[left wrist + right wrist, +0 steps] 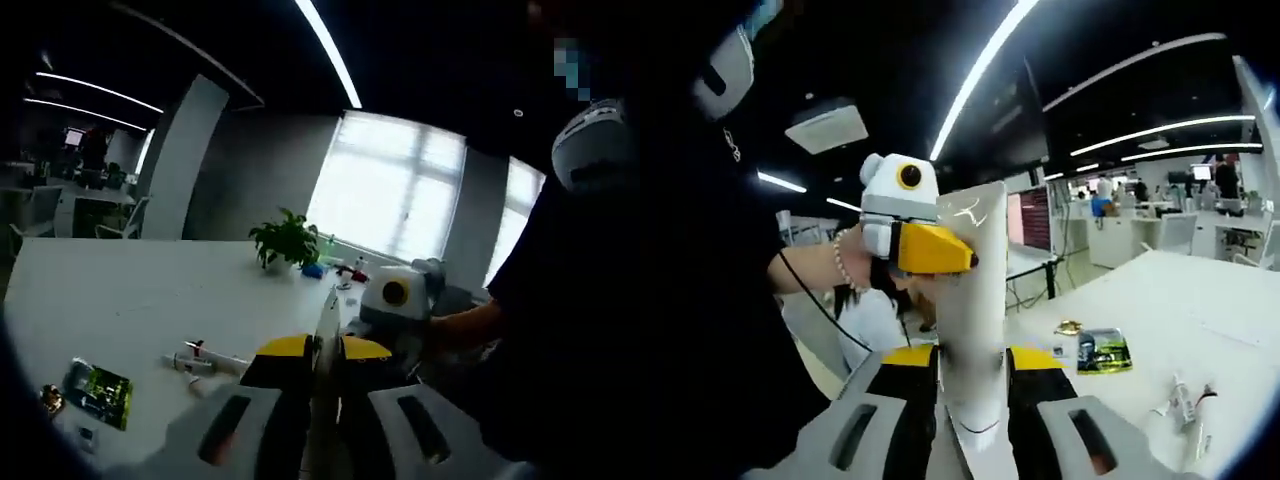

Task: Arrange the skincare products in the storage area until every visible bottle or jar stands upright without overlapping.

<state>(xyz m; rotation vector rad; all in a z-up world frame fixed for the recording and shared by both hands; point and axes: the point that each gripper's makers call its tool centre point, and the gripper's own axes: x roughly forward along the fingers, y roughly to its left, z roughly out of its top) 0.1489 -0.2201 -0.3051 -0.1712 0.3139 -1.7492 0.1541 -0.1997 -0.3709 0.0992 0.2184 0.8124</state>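
A white squeeze tube (975, 290) is held up in the air between both grippers, above the edge of a white table (1160, 290). My right gripper (972, 365) is shut on the tube's lower body. My left gripper (932, 250) reaches in from the left and pinches the tube near its flat upper end. In the left gripper view the tube (327, 312) appears edge-on as a thin white strip between the yellow tips of my left gripper (325, 350), which is shut on it. My right gripper (395, 295) sits just beyond, held by a hand.
On the table (120, 290) lie a green sachet (98, 392), a small tube with a red cap (200, 362) and a potted plant (285, 242) with small bottles beside it. A person in dark clothes (570, 330) stands close on the right. The sachet (1102, 352) and thin tubes (1185, 400) lie nearby.
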